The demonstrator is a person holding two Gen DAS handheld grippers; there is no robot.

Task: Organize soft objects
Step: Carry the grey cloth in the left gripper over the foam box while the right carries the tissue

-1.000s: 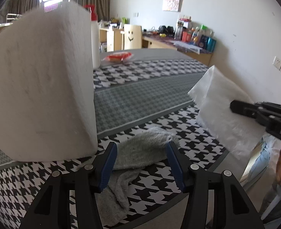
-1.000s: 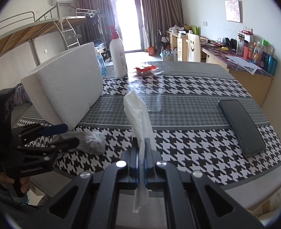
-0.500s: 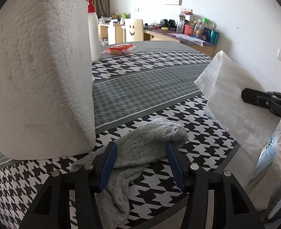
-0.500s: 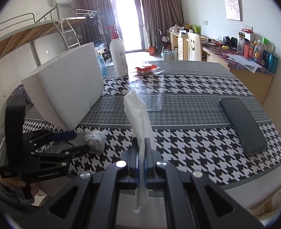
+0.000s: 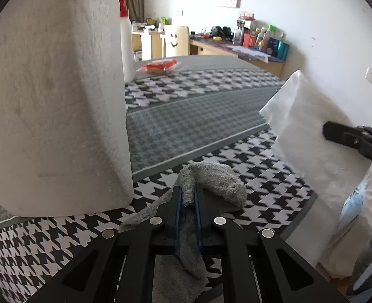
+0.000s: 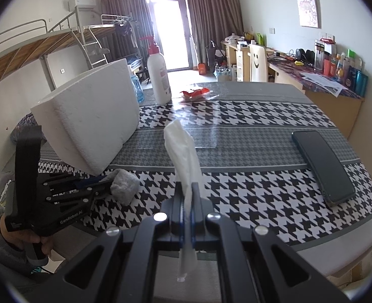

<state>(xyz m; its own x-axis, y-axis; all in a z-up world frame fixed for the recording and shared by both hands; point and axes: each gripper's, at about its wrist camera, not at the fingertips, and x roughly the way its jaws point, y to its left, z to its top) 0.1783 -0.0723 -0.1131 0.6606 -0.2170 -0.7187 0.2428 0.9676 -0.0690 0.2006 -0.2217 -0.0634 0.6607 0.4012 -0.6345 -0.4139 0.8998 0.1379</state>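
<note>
A grey cloth (image 5: 211, 181) lies crumpled near the front edge of the houndstooth table, just right of a big white foam block (image 5: 54, 106). My left gripper (image 5: 188, 197) is shut on the cloth, a fold pinched between its blue pads, with the loose end hanging below. From the right wrist view the same left gripper (image 6: 102, 185) reaches in from the left onto the grey cloth (image 6: 125, 185). My right gripper (image 6: 187, 192) is shut on a white tissue (image 6: 183, 146) that stands up above its fingers. The tissue (image 5: 312, 131) hangs over the table's right front edge.
A white pump bottle (image 6: 158, 75) and a red snack packet (image 6: 194, 93) sit at the far side of the table (image 6: 249, 116). A black phone (image 6: 322, 166) lies at the right. The foam block (image 6: 90, 123) fills the left. Desks and a chair stand beyond.
My left gripper's jaws went from wide apart around the grey cloth to closed on a fold of it. The right gripper and its tissue stayed put.
</note>
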